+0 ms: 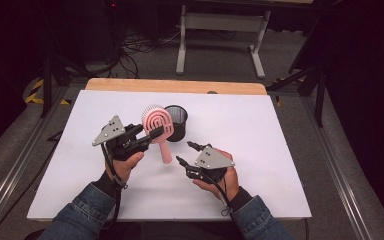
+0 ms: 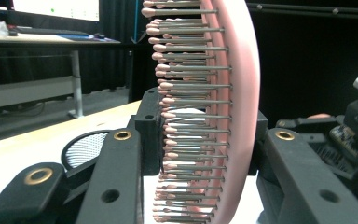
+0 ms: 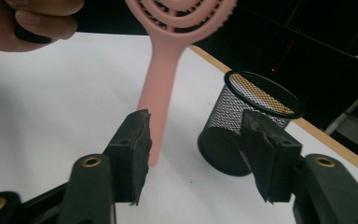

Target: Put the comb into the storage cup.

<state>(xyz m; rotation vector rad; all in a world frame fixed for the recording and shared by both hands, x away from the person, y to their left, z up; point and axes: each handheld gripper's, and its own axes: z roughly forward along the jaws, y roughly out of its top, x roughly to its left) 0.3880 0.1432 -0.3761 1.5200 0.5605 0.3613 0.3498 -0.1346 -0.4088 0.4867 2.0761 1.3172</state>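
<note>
A white rectangular tabletop (image 1: pixel 280 145) with a pale wooden far edge (image 1: pixel 175 86) lies under the fingers (image 1: pixel 194 145); far beyond them stands a white metal desk frame (image 1: pixel 220 22), with black floor cables (image 1: pixel 135 47) beside it

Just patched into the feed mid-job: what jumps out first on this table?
The pink hairbrush stands out first: the left gripper clamps its round head and holds it handle-down above the middle of the white table. Just right of the brush head stands a black mesh cup, upright and open-topped. The right gripper waits with open jaws near the handle's lower end, gripping nothing.
</note>
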